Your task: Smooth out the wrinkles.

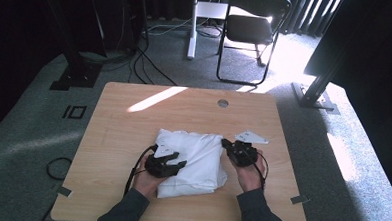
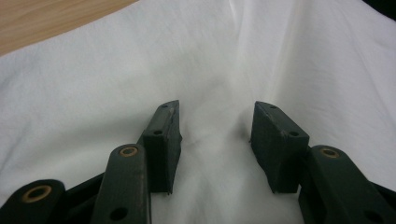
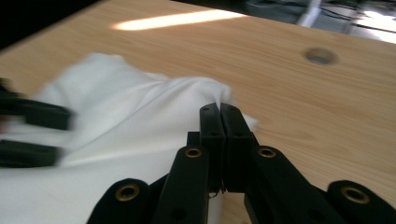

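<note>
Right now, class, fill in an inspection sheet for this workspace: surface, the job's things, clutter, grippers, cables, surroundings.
Surface: light wooden table, a sunlit streak and a round grommet hole near its far edge.
Job's things: folded white cloth at the table's middle.
Clutter: nothing seen.
Grippers: left gripper rests on the cloth, jaws apart; right gripper at the cloth's right edge, jaws closed together, whether cloth is pinched cannot be told.
Cables: a black cable trails from the left gripper; more lie on the floor.
Surroundings: grey carpet, black folding chair, dark curtains.

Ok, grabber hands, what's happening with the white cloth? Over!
Left gripper open, jaws pressing on folded white cloth. Right gripper shut at cloth's edge. Wooden table around it bare.
</note>
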### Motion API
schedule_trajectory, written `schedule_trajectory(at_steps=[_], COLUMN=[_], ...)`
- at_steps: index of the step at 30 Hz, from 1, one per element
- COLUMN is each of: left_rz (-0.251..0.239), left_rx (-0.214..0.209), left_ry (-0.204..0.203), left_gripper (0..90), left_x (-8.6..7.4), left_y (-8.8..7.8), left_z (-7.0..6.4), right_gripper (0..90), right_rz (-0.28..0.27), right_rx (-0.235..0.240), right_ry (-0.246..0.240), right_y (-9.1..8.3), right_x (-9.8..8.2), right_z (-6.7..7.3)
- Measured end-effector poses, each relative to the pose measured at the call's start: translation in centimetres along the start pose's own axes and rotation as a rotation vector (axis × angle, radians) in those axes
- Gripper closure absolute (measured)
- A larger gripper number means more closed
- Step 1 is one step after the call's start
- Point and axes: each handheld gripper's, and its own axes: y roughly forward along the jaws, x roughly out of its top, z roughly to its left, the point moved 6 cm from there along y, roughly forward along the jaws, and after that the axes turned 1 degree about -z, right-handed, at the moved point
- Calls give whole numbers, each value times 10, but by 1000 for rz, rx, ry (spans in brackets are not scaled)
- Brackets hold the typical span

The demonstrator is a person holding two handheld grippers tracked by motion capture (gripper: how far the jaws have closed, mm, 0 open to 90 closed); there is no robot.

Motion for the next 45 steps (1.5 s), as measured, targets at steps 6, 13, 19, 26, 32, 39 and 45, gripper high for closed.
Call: schedule_trajectory(at_steps=[6,13,19,26,32,39,45], left_rz=[22,17,13,9,-6,-99,-60], left_rx=[33,56,62,94,105,69,40], left_ry=[34,43,40,41,21,13,19], left_gripper=[523,523,530,525,472,467,463], left_x=[0,6,10,19,29,32,7], left_y=[6,16,22,33,20,-15,-21], left_z=[3,7,13,19,20,4,-12], right_gripper=[623,521,854,770,542,508,487], right_rz=[-35,15,105,99,-8,-4,144], right_rx=[-12,39,7,-96,-112,112,105], right_ry=[66,17,27,67,15,-122,-175], right_y=[1,26,47,36,12,7,23], right_x=[-6,6,-6,-9,1,-11,-56], right_z=[-7,12,-4,-21,-6,48,50])
